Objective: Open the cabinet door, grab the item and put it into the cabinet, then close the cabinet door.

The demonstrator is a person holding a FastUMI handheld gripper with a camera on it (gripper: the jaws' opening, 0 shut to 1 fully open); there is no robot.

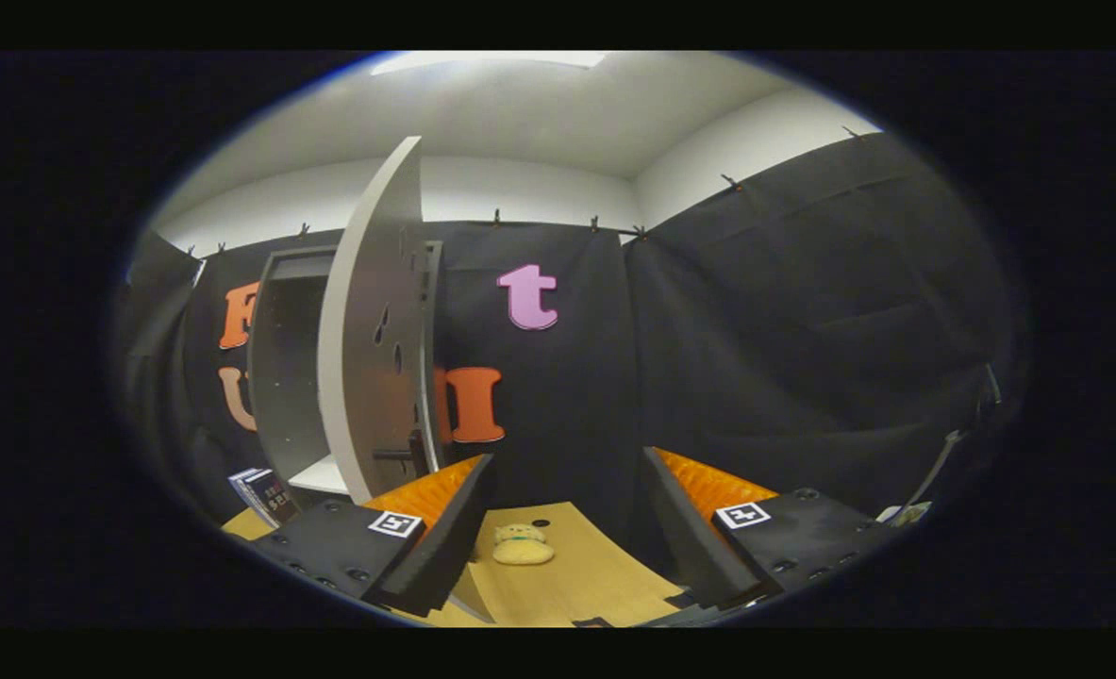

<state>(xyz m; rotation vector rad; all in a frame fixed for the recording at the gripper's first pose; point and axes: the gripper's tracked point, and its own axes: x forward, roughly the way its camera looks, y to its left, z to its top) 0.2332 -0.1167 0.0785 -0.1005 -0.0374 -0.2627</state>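
A grey cabinet (284,377) stands on the wooden table, beyond my left finger, with its dark inside showing. Its pale door (369,321) is swung wide open toward me, edge-on, with a small dark handle near its lower end. A small tan plush toy (522,545) lies on the table (576,575), between my fingers and slightly ahead of them, nearer the left one. My gripper (567,533) is open, held above the table, with nothing between its fingers.
A small dark box or booklet (265,497) lies on the table by the cabinet's front left corner. Black cloth walls close in behind and to the right. The table's far edge runs just beyond the toy.
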